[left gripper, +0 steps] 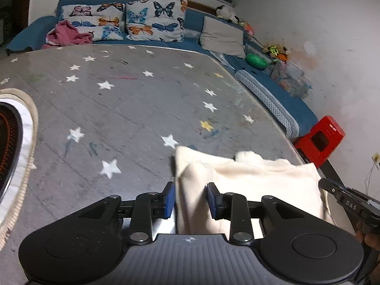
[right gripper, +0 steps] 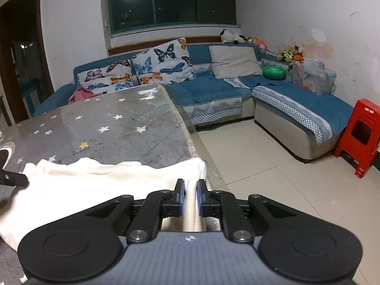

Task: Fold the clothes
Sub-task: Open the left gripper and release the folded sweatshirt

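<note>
On the star-print table (left gripper: 118, 109), right gripper (right gripper: 190, 196) pinches the cream garment (left gripper: 261, 180) edge, left gripper (left gripper: 191, 198) straddles its fold, pads apart, not pressing.

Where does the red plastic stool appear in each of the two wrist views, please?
Left wrist view: the red plastic stool sits at the right edge, mid-height, just past the table's far right corner and beside the sofa's end.
Right wrist view: the red plastic stool stands on the tiled floor at the far right, against the wall.
Shared landmark: the butterfly-print cushions on the blue sofa.
</note>
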